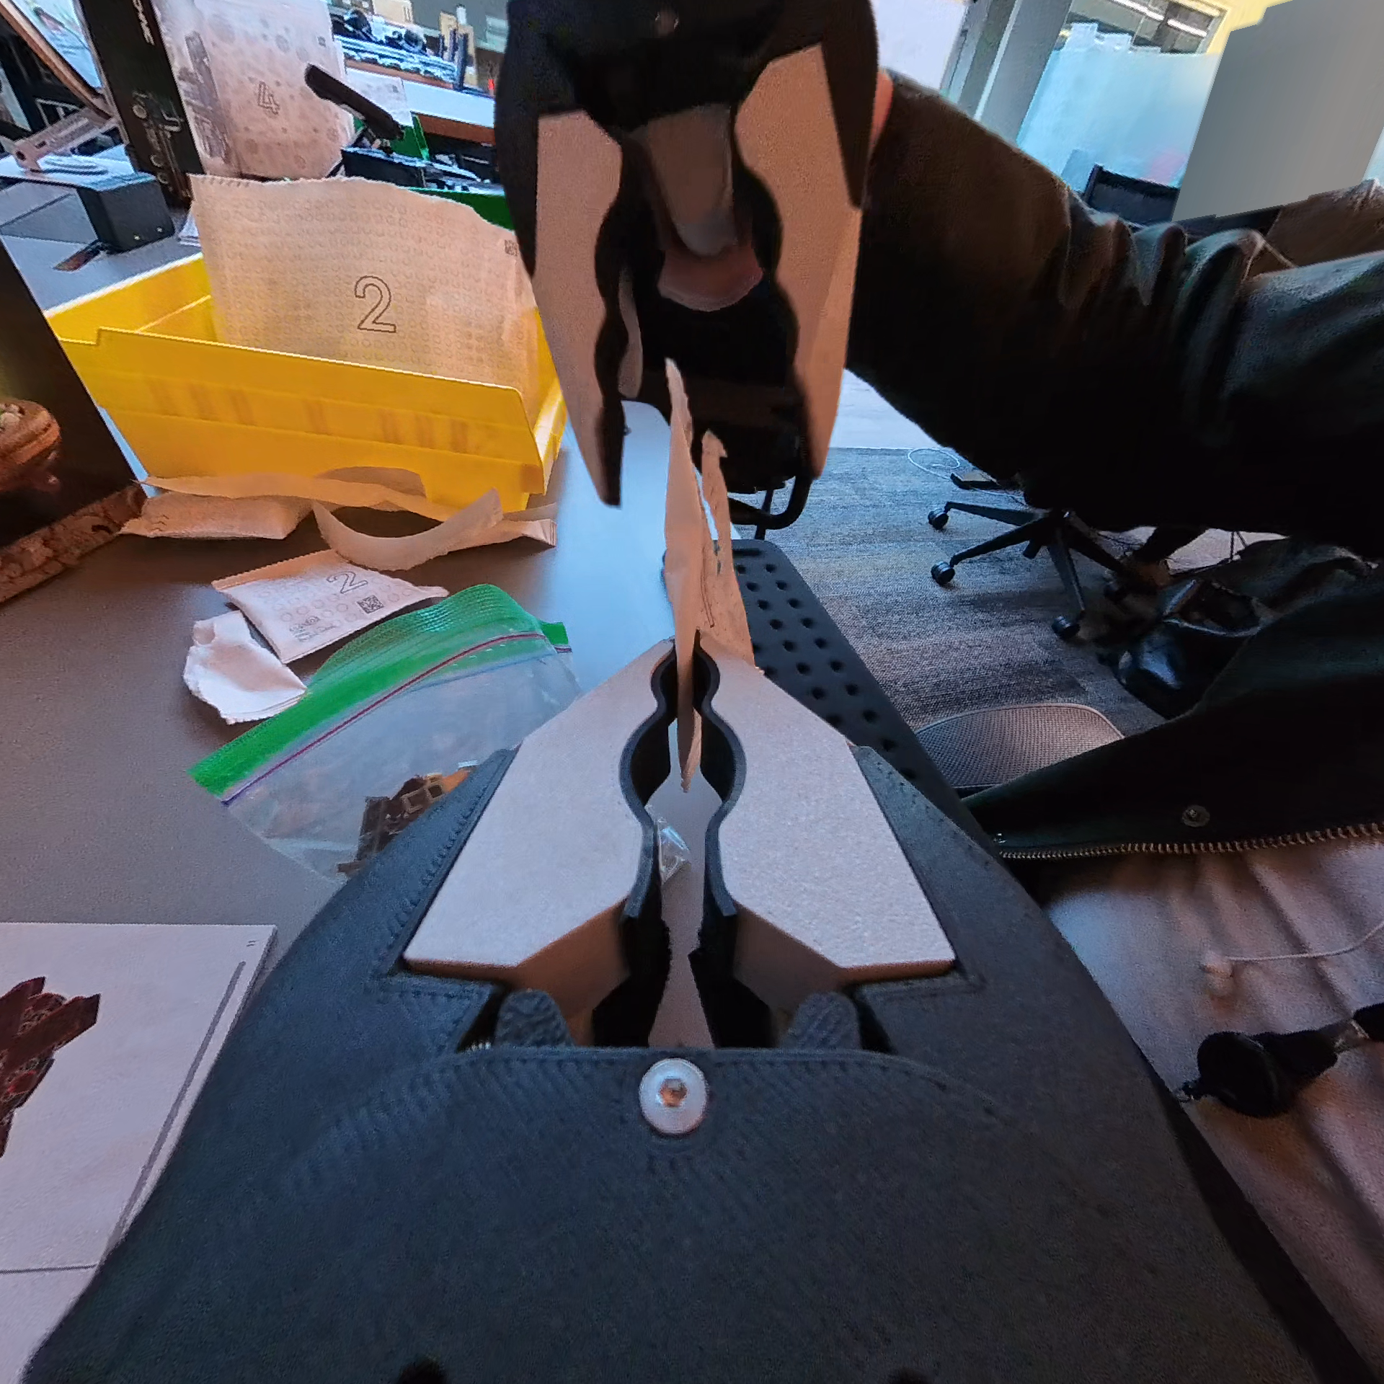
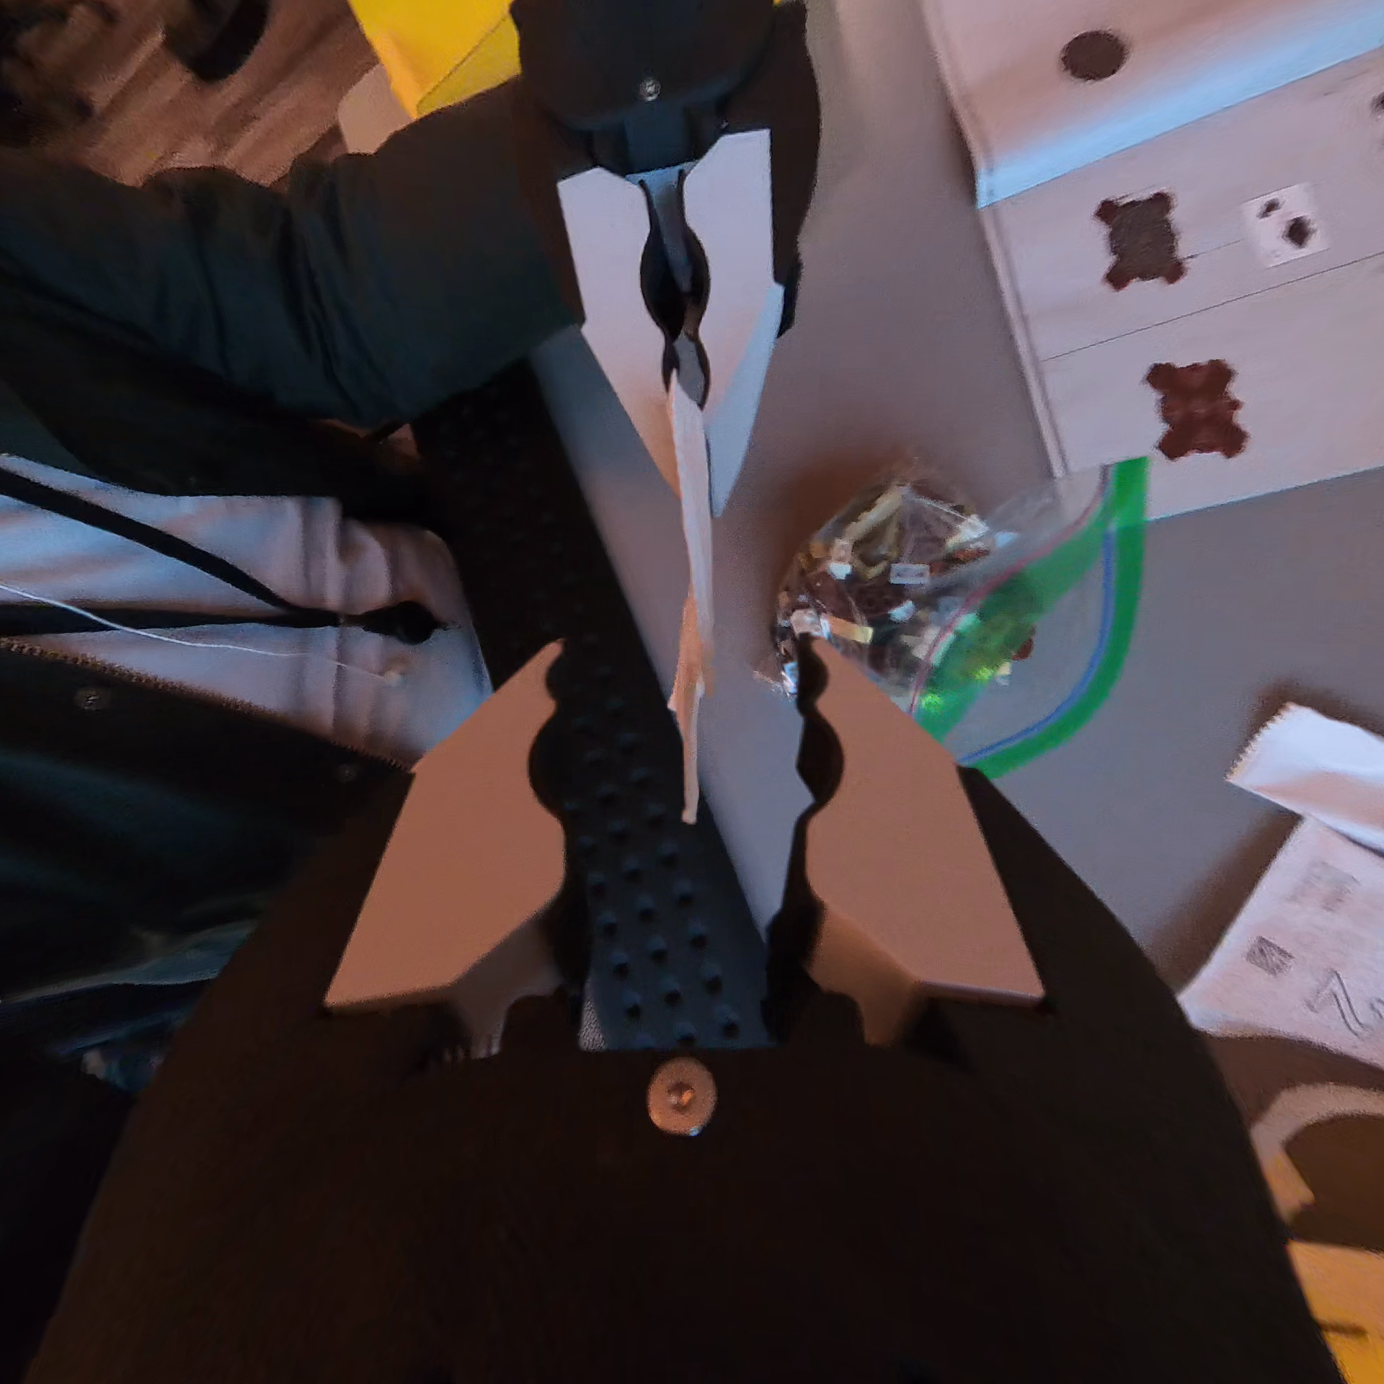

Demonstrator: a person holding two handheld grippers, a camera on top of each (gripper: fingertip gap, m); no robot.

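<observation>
— Paper is what the left gripper (image 1: 693,678) is clenching: a thin torn strip (image 1: 700,569), standing edge-on and pinched only at the fingertips.

— And the right gripper (image 2: 681,738)?

— Its 2 fingers are spread wide, gripping nothing. The free end of the strip (image 2: 693,599) is hanging in the gap between them, touching neither pad as far as the right wrist view shows.

— So what is looking risky?

— The strip is already ragged along its edge, so a sideways tug is likely tearing it again. The pinch is also shallow; a twist is probably letting it slide out.

— Where would it be falling?

— It is hanging over the table's edge, above the perforated black armrest (image 1: 816,651), so likely onto the person's lap or the floor.

— Anything nearby?

— A green-zippered clear bag (image 1: 419,719) of small dark pieces is lying just beside the left gripper on the grey table (image 1: 90,786); a low sweep is liable to be snagging it. The yellow bin (image 1: 314,419) is sitting well apart.
</observation>
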